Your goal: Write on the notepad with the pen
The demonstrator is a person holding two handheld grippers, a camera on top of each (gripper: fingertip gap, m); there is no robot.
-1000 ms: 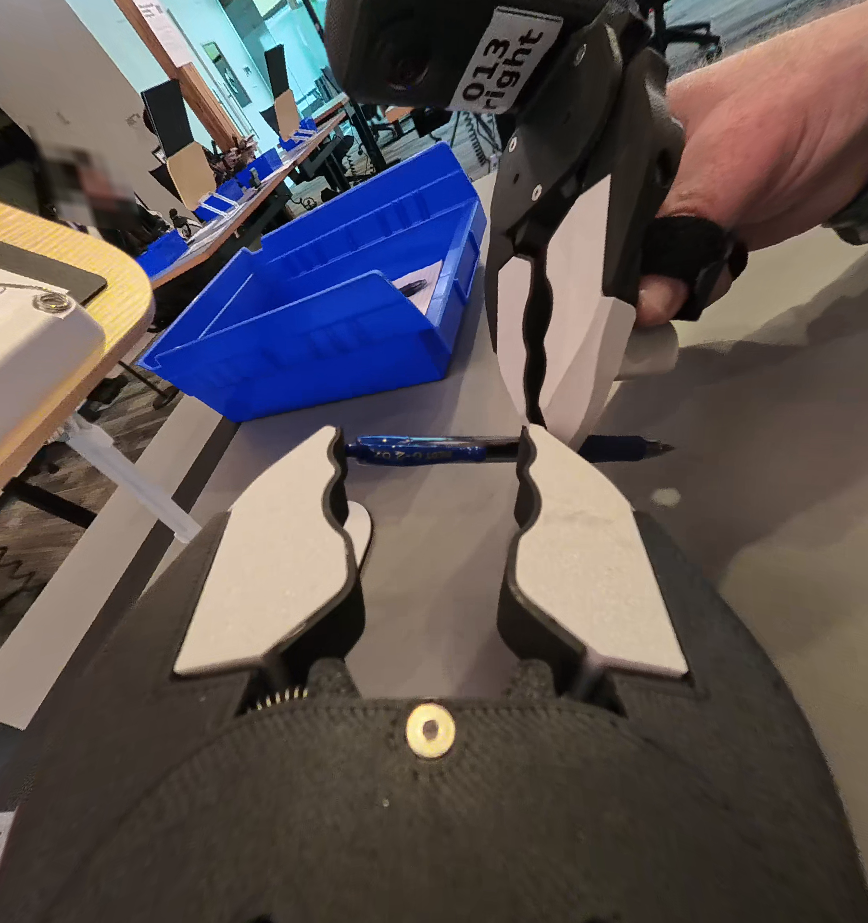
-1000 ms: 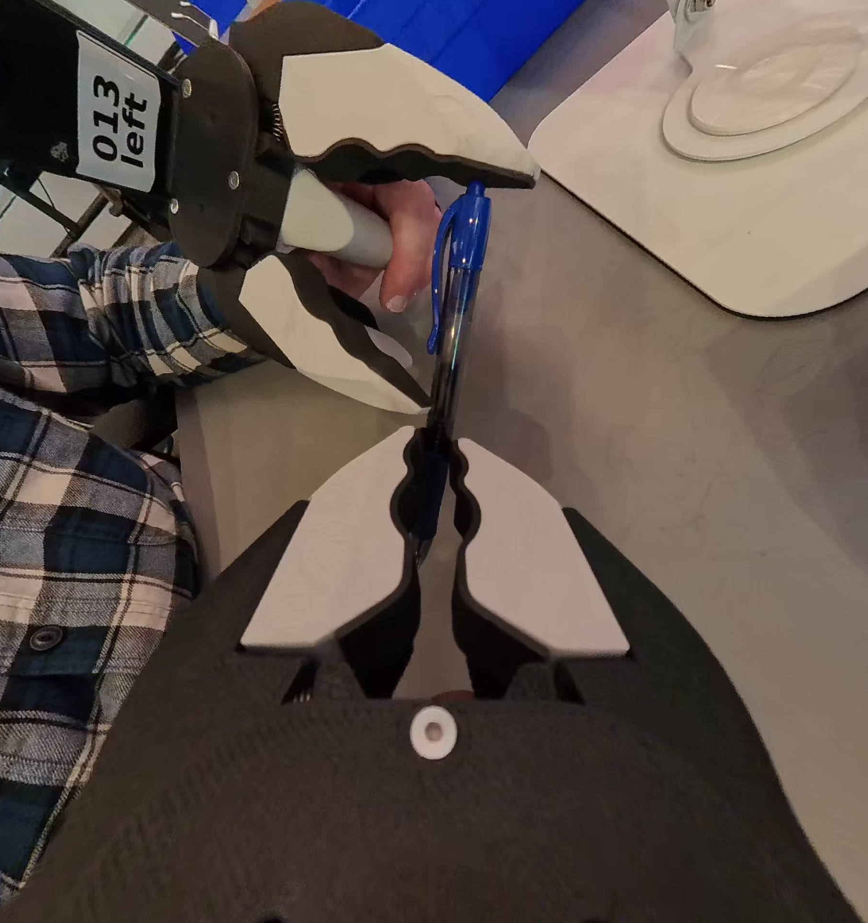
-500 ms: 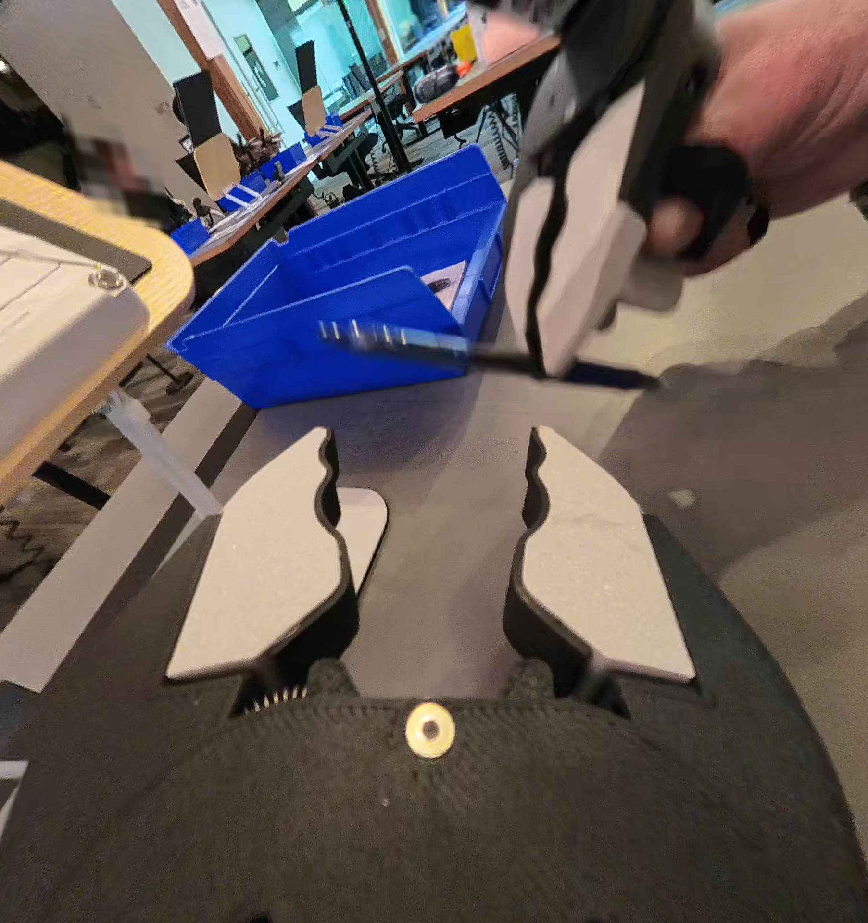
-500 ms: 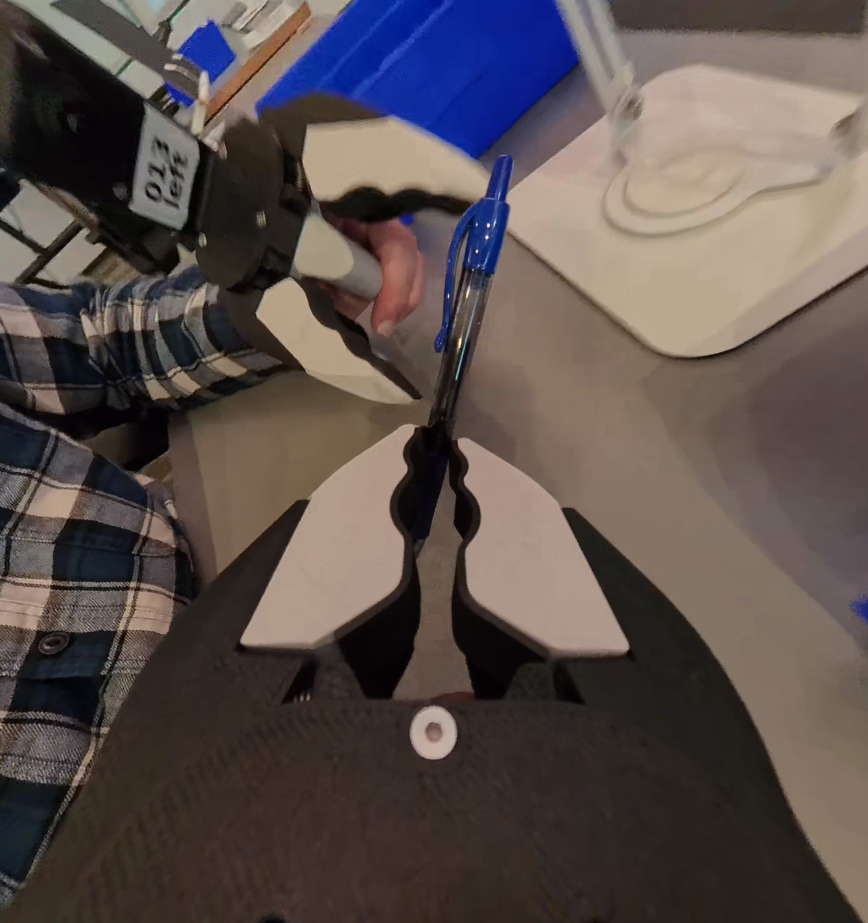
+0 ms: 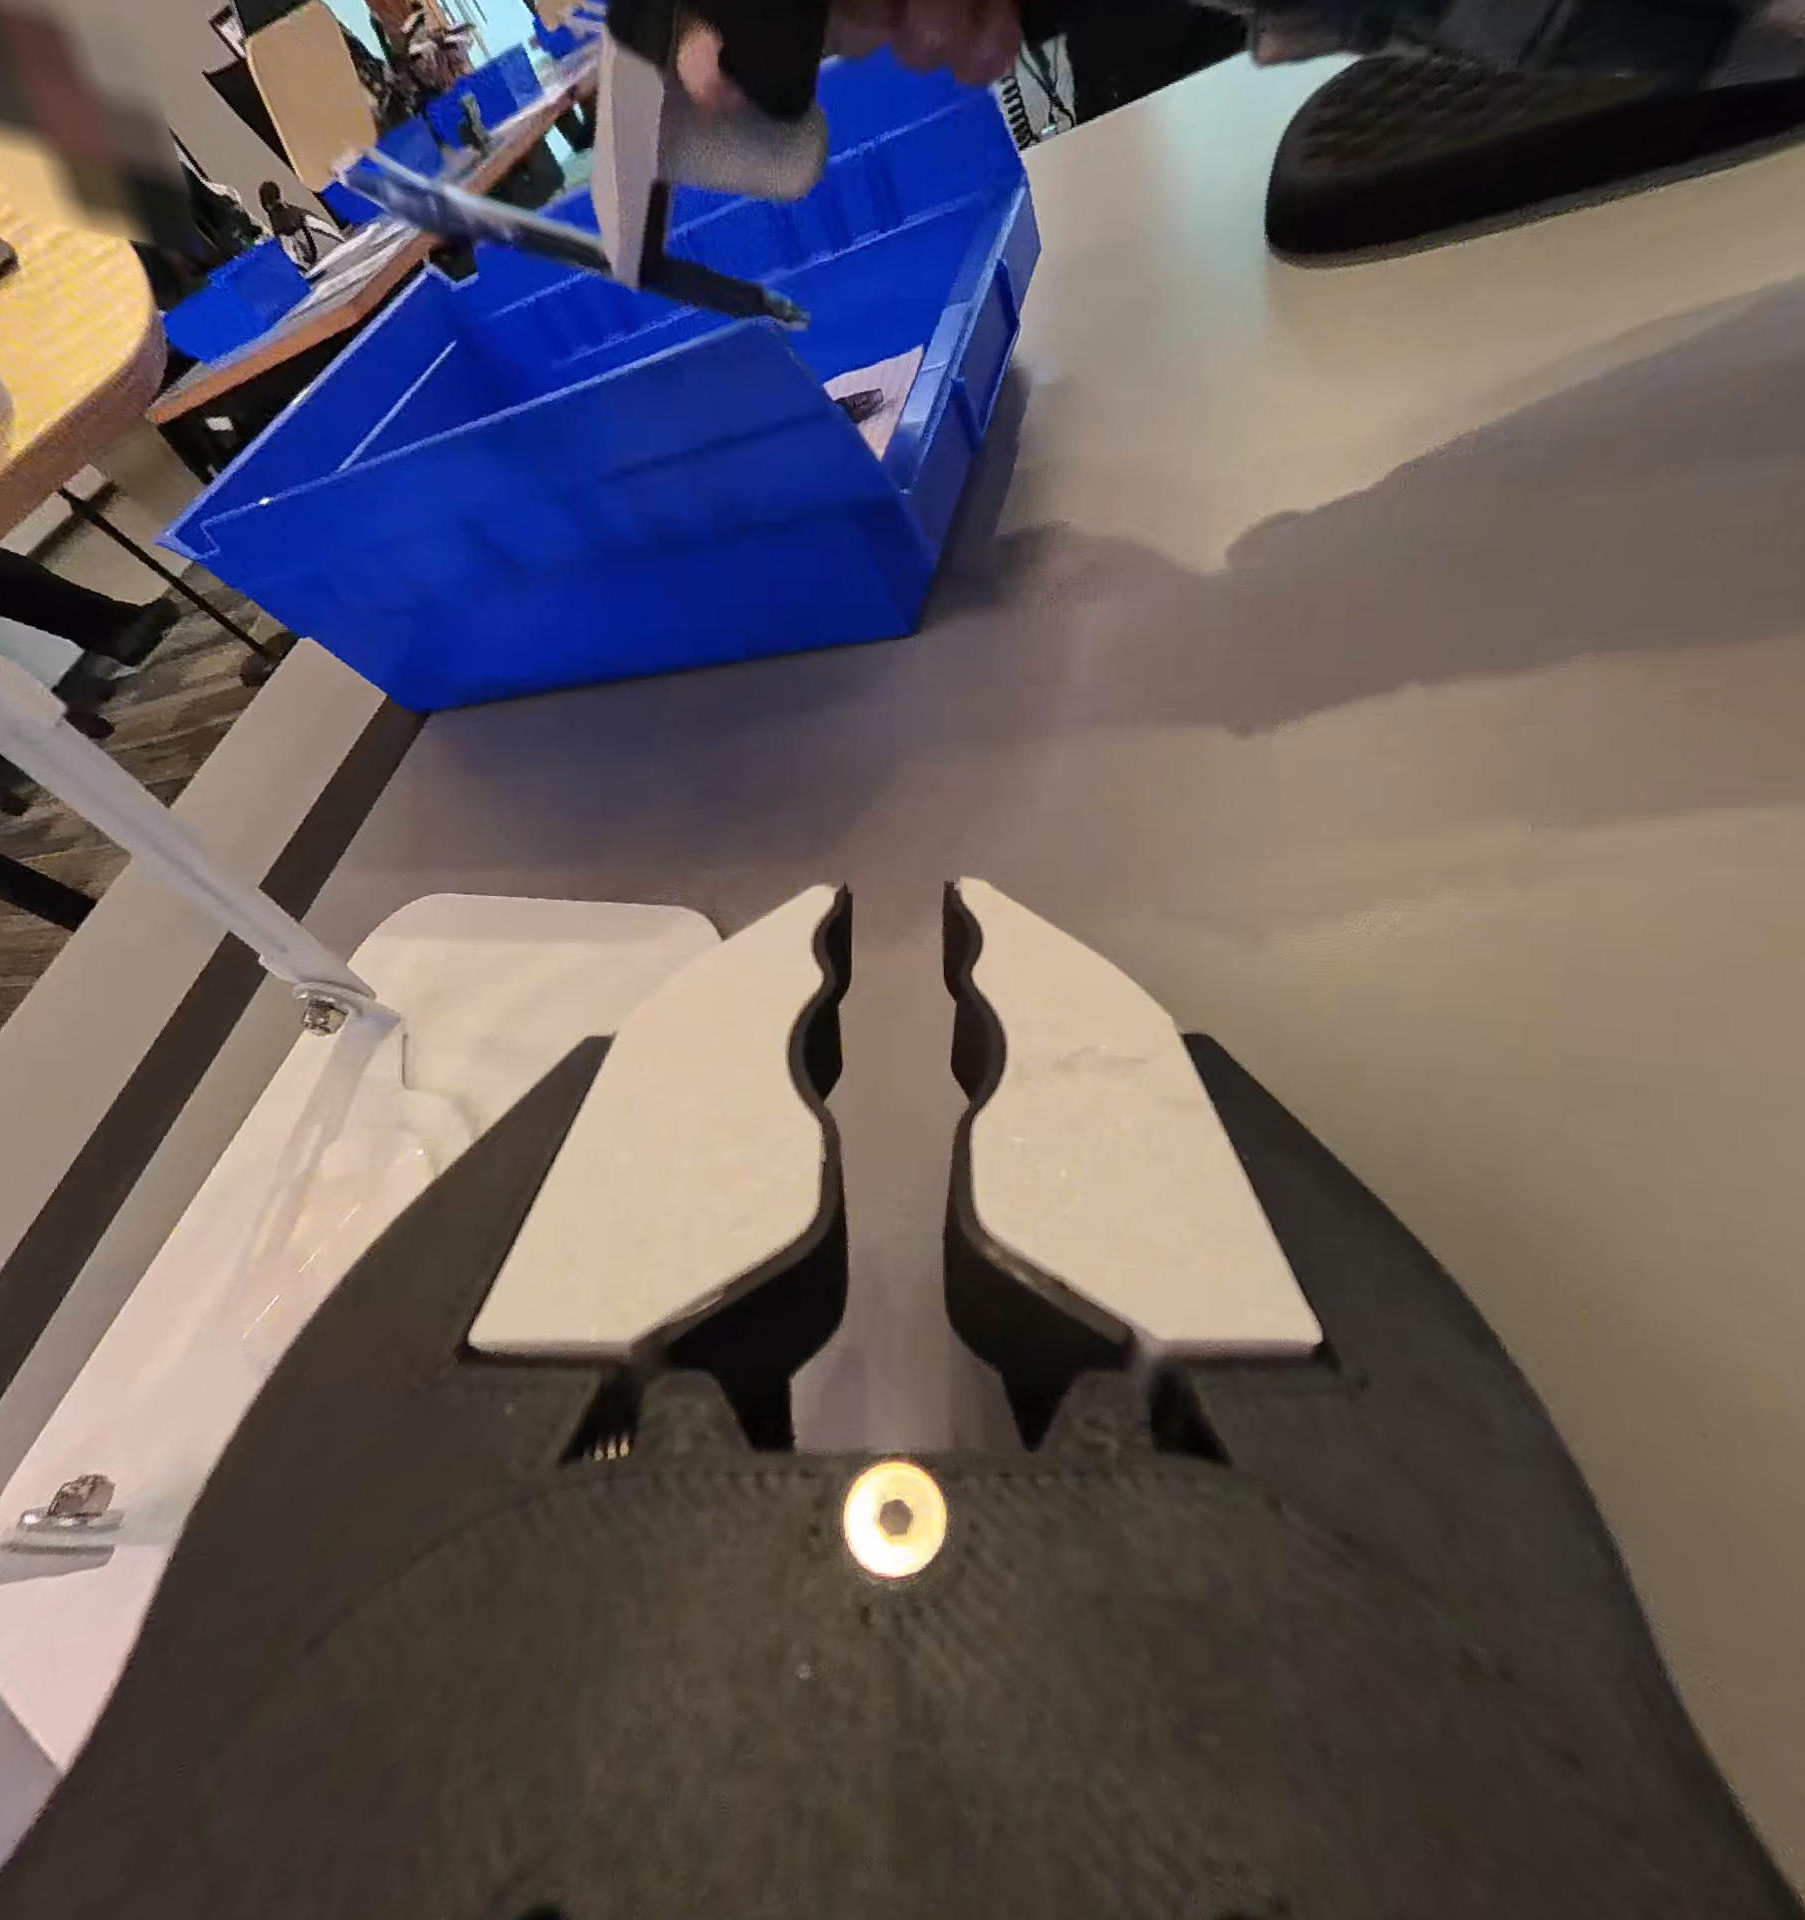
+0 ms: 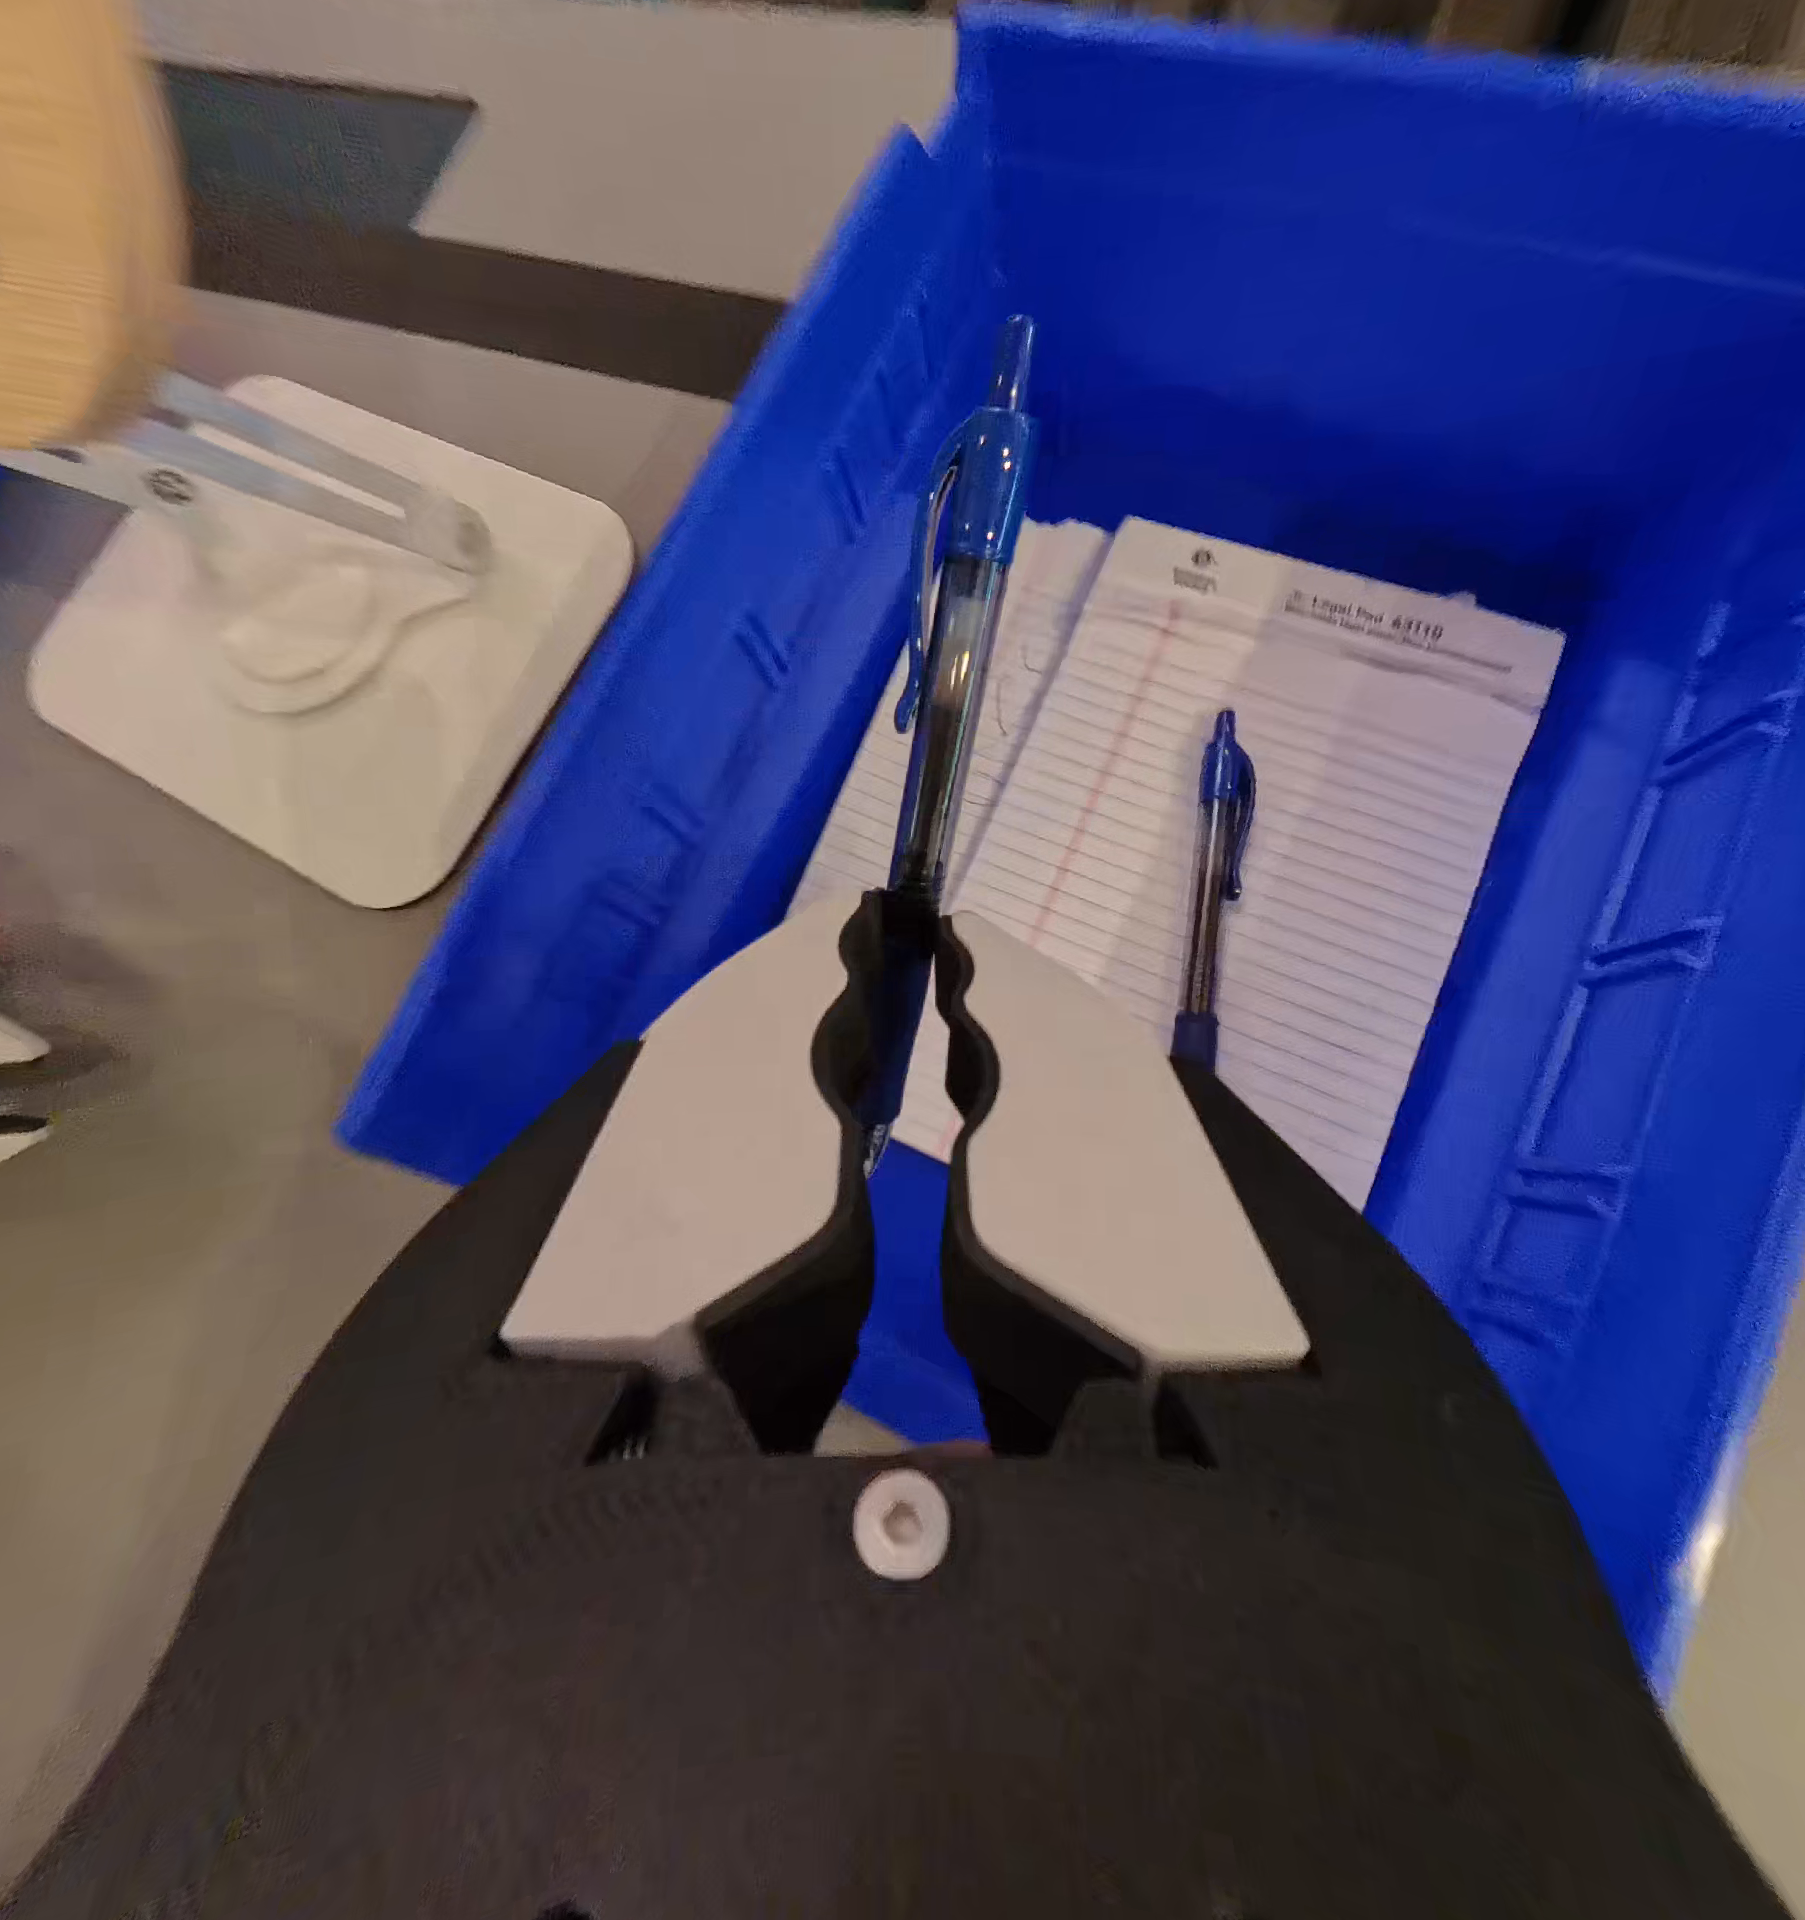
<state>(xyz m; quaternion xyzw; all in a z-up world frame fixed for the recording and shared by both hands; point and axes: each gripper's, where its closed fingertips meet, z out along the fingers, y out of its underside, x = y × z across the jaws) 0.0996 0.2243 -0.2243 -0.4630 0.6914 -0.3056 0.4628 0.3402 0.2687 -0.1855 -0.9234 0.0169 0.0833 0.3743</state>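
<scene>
Pen (image 6: 955, 665): your right tool (image 6: 903, 935) pinches this blue click pen by its dark grip section, pads pressed on both sides; the clear barrel and clip stick out ahead of the fingers, the writing tip hidden behind them.
Notepad (image 6: 1324, 831): a white lined legal pad lying flat on the floor of the blue bin (image 6: 669, 727), below and beyond your held pen.
Second pen (image 6: 1215, 873): lies loose on the pad, to the right of the red margin line; keep your stroke left of it.
Step in hand: carrying the pen over the bin toward the page. Judged from here, you should lower it between the bin walls, tilt the tip down, and touch paper gently so the pen does not slide in the pinch.
Left tool (image 5: 895, 904): fingers nearly together with a narrow slot between them, nothing inside; it hangs over the grey counter (image 5: 1397, 935), well short of the bin.
White stand base (image 6: 326, 665): on the counter just left of the bin, clear of your path.
</scene>
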